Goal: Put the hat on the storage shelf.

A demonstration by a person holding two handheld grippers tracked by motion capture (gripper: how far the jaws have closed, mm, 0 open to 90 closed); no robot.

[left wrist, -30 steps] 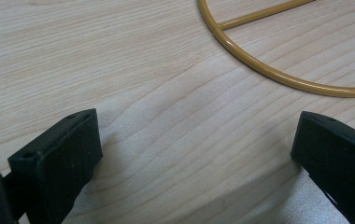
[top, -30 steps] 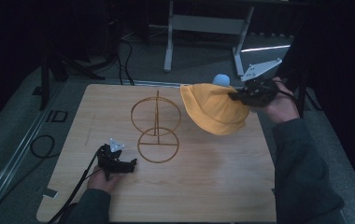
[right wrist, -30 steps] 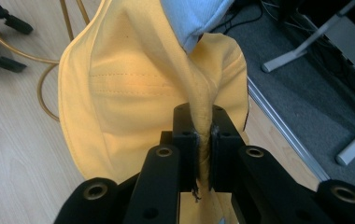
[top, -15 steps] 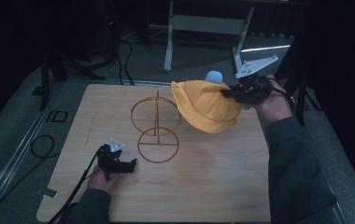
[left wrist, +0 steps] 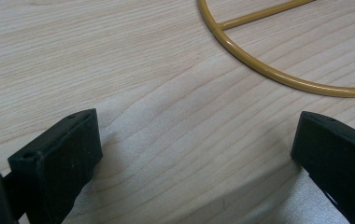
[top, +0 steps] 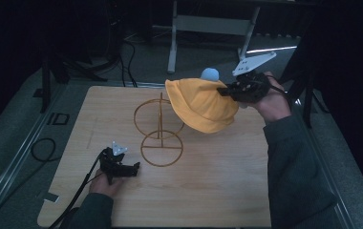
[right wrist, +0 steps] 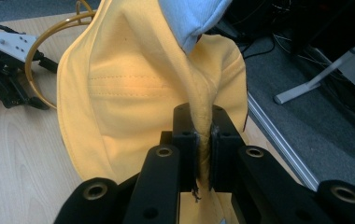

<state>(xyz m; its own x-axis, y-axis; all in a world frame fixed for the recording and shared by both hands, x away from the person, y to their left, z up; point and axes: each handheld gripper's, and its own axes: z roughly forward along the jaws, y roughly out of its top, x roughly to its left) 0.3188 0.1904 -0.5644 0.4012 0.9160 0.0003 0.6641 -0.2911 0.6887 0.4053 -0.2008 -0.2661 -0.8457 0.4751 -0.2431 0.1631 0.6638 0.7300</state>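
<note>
Right now my right gripper (top: 225, 90) has its jaws pinched tight on a fold of the soft yellow fabric bucket hat (top: 201, 105), whose pale blue lining shows at the top — in the right gripper view the cloth (right wrist: 133, 93) is squeezed to a thin seam between the pads. The hat hangs in the air over the far right part of the light wooden table (top: 218, 191), its brim swung out toward the thin gold wire hat stand (top: 159, 128).

What the coming move turns on, as I judge it, is this: the stand lies to the left of the right gripper and a little nearer me, with its upright ring rising above the flat base ring near the table's middle. The hat's open side faces roughly that way, and its near edge seems to overlap the top ring already, though from above I can't tell whether cloth and wire touch. So the carry should run leftward, along the line from gripper to ring.

My left gripper (top: 133, 168) rests on the table near the front left, jaws spread wide with nothing between them — the base ring (left wrist: 278, 70) lies just ahead of it. It is the closer one to the stand's foot.
</note>
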